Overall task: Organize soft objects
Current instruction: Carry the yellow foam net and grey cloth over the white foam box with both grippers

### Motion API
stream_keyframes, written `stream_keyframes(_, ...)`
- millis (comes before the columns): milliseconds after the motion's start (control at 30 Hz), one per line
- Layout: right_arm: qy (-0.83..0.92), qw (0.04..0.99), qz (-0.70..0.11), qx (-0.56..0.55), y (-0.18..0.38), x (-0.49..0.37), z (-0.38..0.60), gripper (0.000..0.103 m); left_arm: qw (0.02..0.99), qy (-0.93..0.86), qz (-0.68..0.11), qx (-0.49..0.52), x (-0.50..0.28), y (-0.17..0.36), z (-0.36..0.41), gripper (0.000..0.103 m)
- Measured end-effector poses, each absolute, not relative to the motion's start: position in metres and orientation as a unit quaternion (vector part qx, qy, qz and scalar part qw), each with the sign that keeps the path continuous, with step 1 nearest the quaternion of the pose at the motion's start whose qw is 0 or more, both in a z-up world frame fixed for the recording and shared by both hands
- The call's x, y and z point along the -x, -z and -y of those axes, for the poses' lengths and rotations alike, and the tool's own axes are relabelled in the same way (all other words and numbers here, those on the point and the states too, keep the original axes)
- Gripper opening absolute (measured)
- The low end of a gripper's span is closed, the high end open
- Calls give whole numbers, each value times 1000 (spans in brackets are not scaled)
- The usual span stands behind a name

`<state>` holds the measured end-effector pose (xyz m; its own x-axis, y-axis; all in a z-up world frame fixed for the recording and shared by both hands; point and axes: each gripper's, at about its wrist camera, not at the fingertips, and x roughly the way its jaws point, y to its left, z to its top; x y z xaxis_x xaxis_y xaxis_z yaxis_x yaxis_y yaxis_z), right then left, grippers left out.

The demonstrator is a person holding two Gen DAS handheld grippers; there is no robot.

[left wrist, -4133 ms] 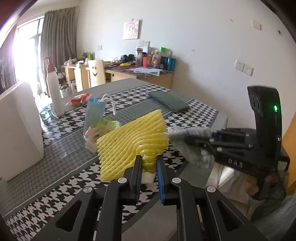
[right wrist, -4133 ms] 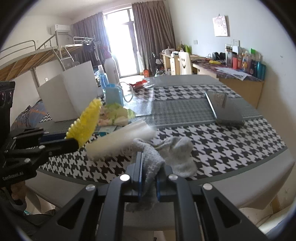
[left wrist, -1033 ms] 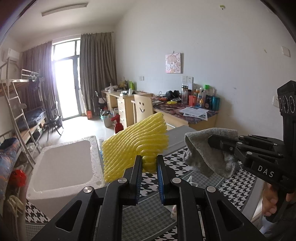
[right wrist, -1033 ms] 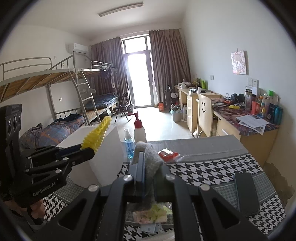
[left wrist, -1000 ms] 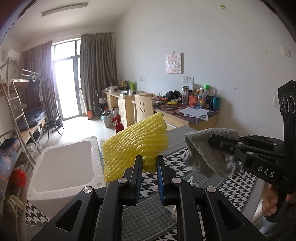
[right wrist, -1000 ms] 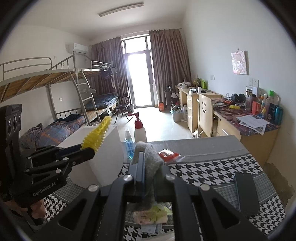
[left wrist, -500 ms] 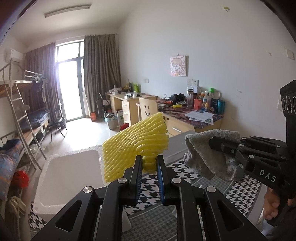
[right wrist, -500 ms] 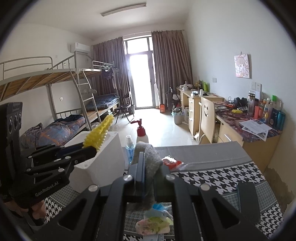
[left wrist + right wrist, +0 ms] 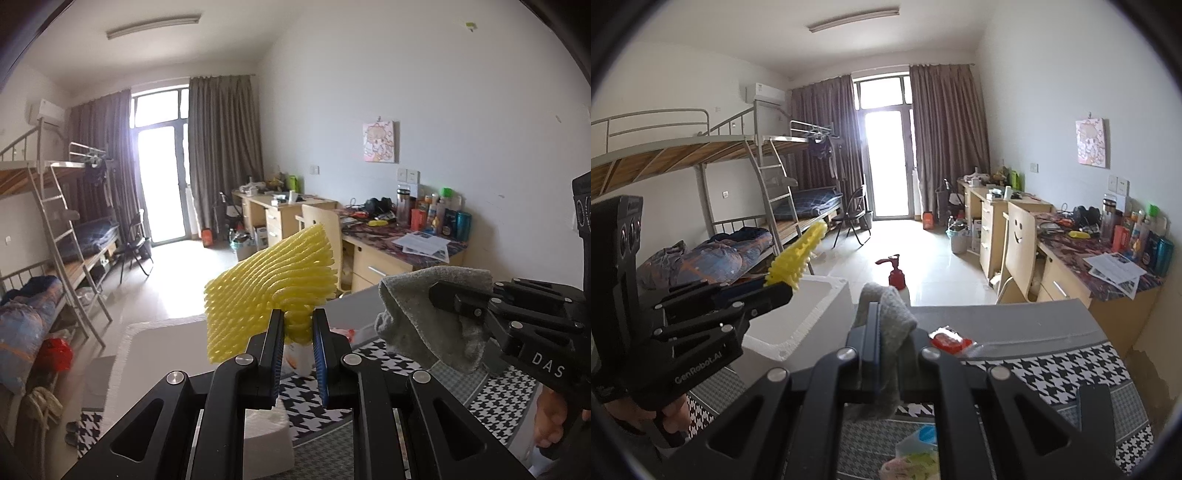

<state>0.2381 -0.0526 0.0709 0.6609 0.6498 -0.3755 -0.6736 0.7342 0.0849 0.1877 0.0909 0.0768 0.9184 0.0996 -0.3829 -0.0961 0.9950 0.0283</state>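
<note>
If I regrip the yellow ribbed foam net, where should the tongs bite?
Keep to the bunched bottom corner of the yellow ribbed foam net, coming from below as the left tongs do now. The foam gathers into a narrow stem there, while the wide fan above would flex and crumple.

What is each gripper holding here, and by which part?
The left gripper pinches the yellow foam net by its bunched lower edge. The right gripper clamps the grey cloth at a fold, ends hanging below.
</note>
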Motion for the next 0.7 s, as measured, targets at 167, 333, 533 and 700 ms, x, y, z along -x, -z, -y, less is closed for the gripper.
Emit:
stream_keyframes(167, -375, 906, -192, 34, -75, -238, 43, 9, 979, -65, -194, -3, -188, -78, -97, 16)
stream_keyframes(333, -388, 900, -192, 42, -78, -237, 31, 9, 978, -82, -192, -3, -187, -81, -105, 16)
stream_keyframes(533, -406, 892, -192, 45, -83, -239, 18, 9, 976, -105, -192, 3, -186, -82, -115, 16)
stream_keyframes(700, -419, 886, -192, 50, -86, -239, 6, 9, 973, -125, -192, 6, -186, -80, -121, 16)
